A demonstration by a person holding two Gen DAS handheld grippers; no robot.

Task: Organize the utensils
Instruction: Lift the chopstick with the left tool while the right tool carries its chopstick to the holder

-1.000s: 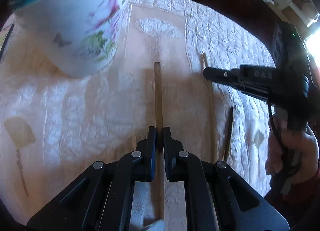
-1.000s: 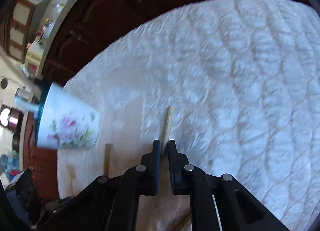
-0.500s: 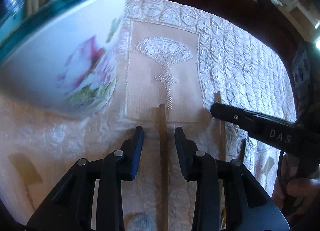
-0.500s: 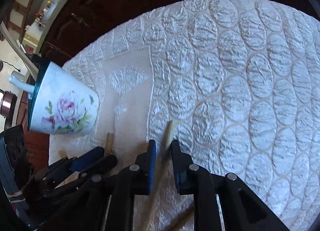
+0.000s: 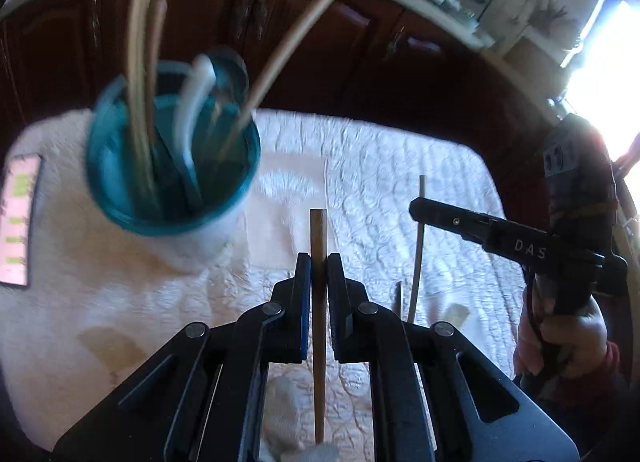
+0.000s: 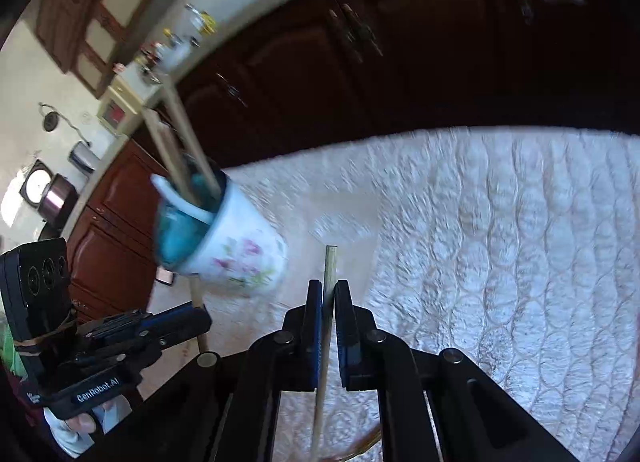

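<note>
Quilted white tablecloth [image 5: 400, 166], dark wooden cabinets [image 6: 400, 62], pink card [image 5: 16, 222]

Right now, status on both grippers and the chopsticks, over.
Left gripper shut on brown chopstick. Right gripper shut on pale chopstick. Floral cup already holds utensils. Path to cup looks clear.

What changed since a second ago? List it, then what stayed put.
Both grippers opened briefly, re-closed and lifted: the left gripper now holds its brown chopstick off the quilted cloth, and the right gripper holds its paler chopstick likewise. The views now look down into the floral cup. Unchanged: the cup stands on the cloth with utensils inside.
</note>
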